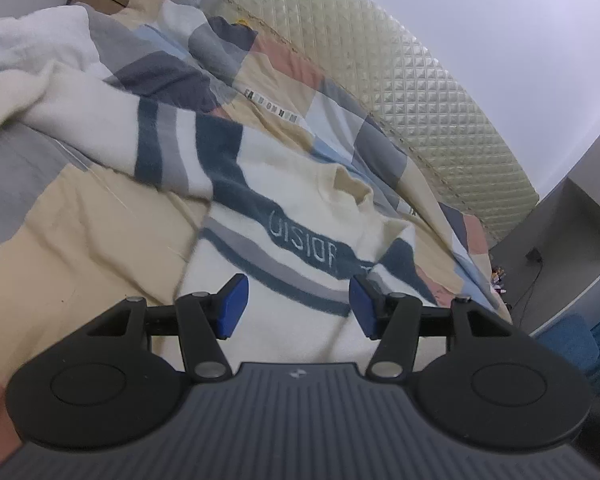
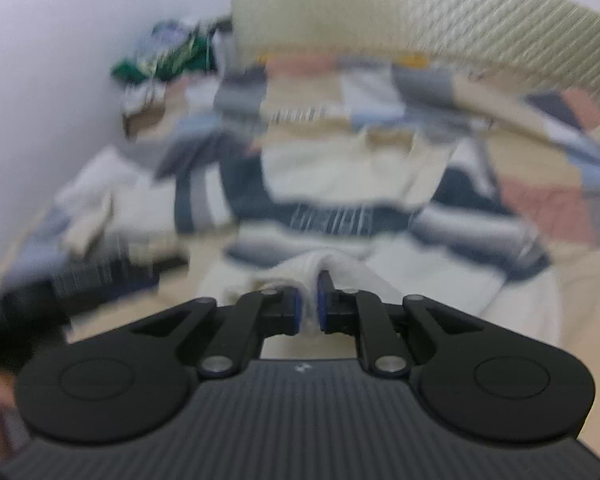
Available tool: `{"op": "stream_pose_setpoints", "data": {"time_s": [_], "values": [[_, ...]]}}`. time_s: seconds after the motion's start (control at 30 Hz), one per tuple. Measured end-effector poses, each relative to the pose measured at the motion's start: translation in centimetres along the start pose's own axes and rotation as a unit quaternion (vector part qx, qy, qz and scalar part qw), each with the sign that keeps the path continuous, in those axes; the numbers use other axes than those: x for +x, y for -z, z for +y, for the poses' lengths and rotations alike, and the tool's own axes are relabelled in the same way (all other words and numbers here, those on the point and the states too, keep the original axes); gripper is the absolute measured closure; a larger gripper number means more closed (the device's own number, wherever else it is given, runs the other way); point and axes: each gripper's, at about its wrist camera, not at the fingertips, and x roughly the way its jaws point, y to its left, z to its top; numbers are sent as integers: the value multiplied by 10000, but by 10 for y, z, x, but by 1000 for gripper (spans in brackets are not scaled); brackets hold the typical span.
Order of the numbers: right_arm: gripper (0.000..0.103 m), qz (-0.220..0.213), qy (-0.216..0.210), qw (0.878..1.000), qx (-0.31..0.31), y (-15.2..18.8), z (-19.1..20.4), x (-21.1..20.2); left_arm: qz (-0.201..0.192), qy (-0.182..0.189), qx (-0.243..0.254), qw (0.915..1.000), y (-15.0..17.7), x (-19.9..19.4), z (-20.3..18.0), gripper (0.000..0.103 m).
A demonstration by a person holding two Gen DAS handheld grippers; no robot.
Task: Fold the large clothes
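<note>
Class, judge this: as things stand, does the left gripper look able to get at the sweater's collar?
Probably yes. The left gripper is open and empty over the sweater, and nothing lies between it and the collar ahead.

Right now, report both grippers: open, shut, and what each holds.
Left gripper: open, holding nothing, above the striped sweater.
Right gripper: shut on a cream fold of the striped sweater.
</note>
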Motion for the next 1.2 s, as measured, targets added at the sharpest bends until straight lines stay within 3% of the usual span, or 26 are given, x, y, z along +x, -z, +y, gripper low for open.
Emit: {"op": "stream_pose_setpoints", "data": {"time_s": [0.1, 0.23, 0.3, 0.47, 0.57, 0.8, 0.9, 1.0, 1.2], "values": [[87, 275, -222, 9992, 170, 25, 3, 20, 98, -42, 113, 9999, 3, 8, -4, 41], [48, 686, -799, 9925, 618, 41, -10, 31, 249, 13, 107, 9996, 8, 16, -5, 41], [43, 733, -1029, 9896, 688, 47, -19, 28, 296, 35, 94, 9995, 11, 18, -6, 41], [41, 560, -1336, 9848, 954, 53, -64, 12, 421, -7, 297, 9987, 21, 26, -18, 41], [31, 437, -1585, 9798, 1137, 56, -91, 2, 519, 0, 397, 9979, 29, 32, -26, 41], [31, 166, -2212, 9628, 1543, 66, -125, -9, 682, 5, 604, 9958, 41, 43, -39, 41], [31, 73, -2128, 9660, 1469, 67, -133, -12, 789, -70, 655, 9947, 45, 50, -39, 41], [31, 89, -2171, 9589, 1827, 72, -150, -7, 890, -175, 611, 9940, 50, 59, -39, 41], [31, 64, -1769, 9540, 2420, 78, -173, 15, 1190, -633, 906, 9867, 70, 85, -42, 41]]}}
